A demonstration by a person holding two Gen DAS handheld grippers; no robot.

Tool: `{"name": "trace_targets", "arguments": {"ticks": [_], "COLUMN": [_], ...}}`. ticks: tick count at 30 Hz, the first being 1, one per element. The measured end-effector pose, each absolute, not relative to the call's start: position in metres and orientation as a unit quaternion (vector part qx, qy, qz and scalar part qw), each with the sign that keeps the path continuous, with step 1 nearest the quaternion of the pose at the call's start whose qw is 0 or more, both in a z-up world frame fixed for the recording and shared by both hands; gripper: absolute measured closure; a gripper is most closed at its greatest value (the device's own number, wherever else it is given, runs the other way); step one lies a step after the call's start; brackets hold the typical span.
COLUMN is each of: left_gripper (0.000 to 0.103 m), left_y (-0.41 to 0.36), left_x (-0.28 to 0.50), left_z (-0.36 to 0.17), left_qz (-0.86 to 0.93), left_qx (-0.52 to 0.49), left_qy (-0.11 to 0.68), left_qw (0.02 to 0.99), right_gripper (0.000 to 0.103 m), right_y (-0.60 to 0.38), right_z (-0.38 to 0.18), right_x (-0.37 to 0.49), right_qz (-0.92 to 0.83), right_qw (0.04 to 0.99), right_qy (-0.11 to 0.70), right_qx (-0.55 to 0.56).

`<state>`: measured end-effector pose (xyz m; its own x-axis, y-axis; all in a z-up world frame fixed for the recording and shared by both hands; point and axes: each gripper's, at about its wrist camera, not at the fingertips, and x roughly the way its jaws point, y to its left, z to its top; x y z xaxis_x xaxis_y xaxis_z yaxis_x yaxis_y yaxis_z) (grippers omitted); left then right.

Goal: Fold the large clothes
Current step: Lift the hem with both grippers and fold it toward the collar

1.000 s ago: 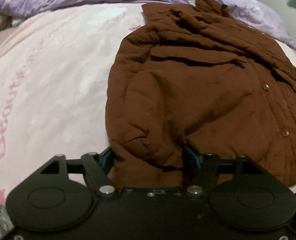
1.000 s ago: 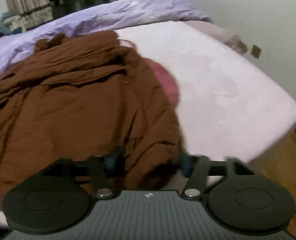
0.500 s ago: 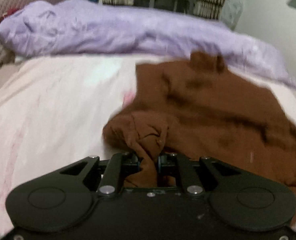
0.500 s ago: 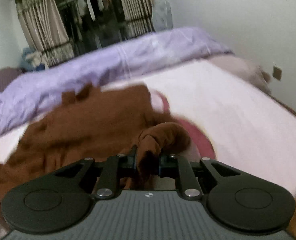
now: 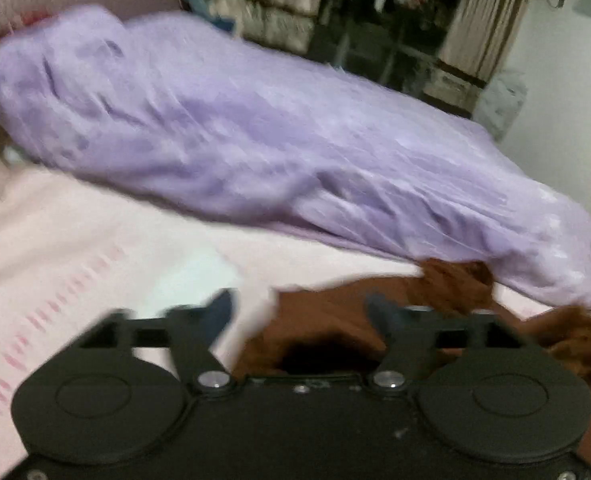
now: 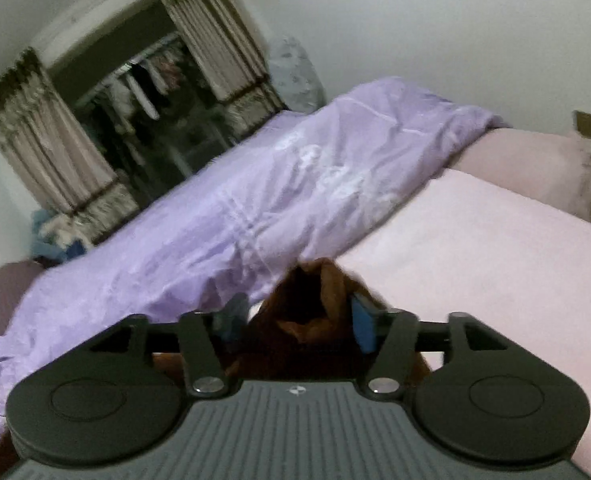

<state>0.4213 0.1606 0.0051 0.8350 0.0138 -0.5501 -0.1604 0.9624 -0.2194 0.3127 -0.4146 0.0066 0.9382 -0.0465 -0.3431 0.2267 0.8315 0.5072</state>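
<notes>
The left gripper (image 5: pixel 299 312) stood with its jaws spread wide, nothing pinched between them. The brown garment (image 5: pixel 335 320) lay on the bed just ahead of and below that gap, its bunched far end lying ahead and to the right, right up against the purple duvet (image 5: pixel 275 140). That spread looked like a release: in my judgement the hem had just been laid down toward the collar end to make a fold across the garment's length, and open jaws let the cloth settle flat rather than be dragged back.

The right gripper (image 6: pixel 295 320) was also parted, its blue pads (image 6: pixel 361 328) well apart. A peak of the brown cloth rose between the fingers, yet neither pad seemed to press on it, so I judged it loose in the gap rather than held. Whether the cloth brushed the right-hand pad I could not tell, as blur and shadow hid the contact.

Ahead of both grippers the duvet ran as a long ridge across the bed, and to either side lay the pink sheet (image 6: pixel 495 272), bare and smooth. Folding here made sense, since the sheet gave a broad, soft, flat surface. The duvet crowded the far edge of the garment, so the fold probably sat close to that ridge and might want tidying.
</notes>
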Motion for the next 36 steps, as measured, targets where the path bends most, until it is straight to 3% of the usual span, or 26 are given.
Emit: {"name": "trace_targets", "arguments": {"ticks": [1, 7, 10, 13, 14, 15, 16, 18, 23, 27, 34, 35, 36], "left_gripper": [0.0, 0.001, 0.001, 0.001, 0.005, 0.048, 0.095, 0.098, 0.097, 0.095, 0.092, 0.092, 0.087], "left_y": [0.165, 0.195, 0.177, 0.156, 0.149, 0.144, 0.139, 0.136, 0.133, 0.145, 0.135, 0.129, 0.125], "left_x": [0.418, 0.422, 0.436, 0.458, 0.465, 0.472, 0.48, 0.485, 0.454, 0.461, 0.516, 0.515, 0.514], "left_z": [0.004, -0.015, -0.037, -0.064, -0.071, -0.077, -0.084, -0.086, -0.045, -0.031, -0.126, -0.134, -0.134], "left_qz": [0.061, 0.053, 0.029, 0.004, -0.002, -0.01, -0.015, -0.014, -0.008, -0.002, 0.045, 0.053, 0.059], "left_qx": [-0.114, -0.129, -0.09, -0.056, -0.043, -0.031, -0.022, -0.034, -0.021, -0.058, -0.038, -0.023, -0.011], "left_qy": [0.269, 0.28, 0.313, 0.345, 0.349, 0.353, 0.367, 0.358, 0.243, 0.212, 0.3, 0.29, 0.285], "left_qw": [0.954, 0.95, 0.945, 0.937, 0.936, 0.935, 0.93, 0.933, 0.97, 0.976, 0.952, 0.955, 0.957], "right_gripper": [0.029, 0.027, 0.012, 0.012, 0.019, 0.063, 0.089, 0.097, 0.098, 0.098, 0.095, 0.093, 0.081], "right_y": [-0.419, -0.427, -0.418, -0.405, -0.402, -0.398, -0.396, -0.393, -0.374, -0.376, -0.362, -0.361, -0.358], "right_z": [-0.002, -0.034, -0.038, -0.047, -0.051, -0.055, -0.061, -0.066, -0.029, -0.01, -0.081, -0.088, -0.087], "right_x": [0.313, 0.318, 0.329, 0.348, 0.353, 0.359, 0.365, 0.368, 0.33, 0.334, 0.405, 0.41, 0.411], "right_qz": [-0.074, -0.1, -0.093, -0.082, -0.08, -0.077, -0.078, -0.081, -0.114, -0.123, -0.157, -0.16, -0.161], "right_qw": [0.947, 0.951, 0.956, 0.957, 0.956, 0.953, 0.948, 0.946, 0.976, 0.978, 0.963, 0.96, 0.958], "right_qy": [0.151, 0.176, 0.199, 0.244, 0.256, 0.274, 0.293, 0.296, 0.168, 0.116, 0.204, 0.22, 0.227], "right_qx": [0.273, 0.234, 0.195, 0.132, 0.116, 0.101, 0.092, 0.102, 0.082, 0.119, 0.081, 0.074, 0.067]}}
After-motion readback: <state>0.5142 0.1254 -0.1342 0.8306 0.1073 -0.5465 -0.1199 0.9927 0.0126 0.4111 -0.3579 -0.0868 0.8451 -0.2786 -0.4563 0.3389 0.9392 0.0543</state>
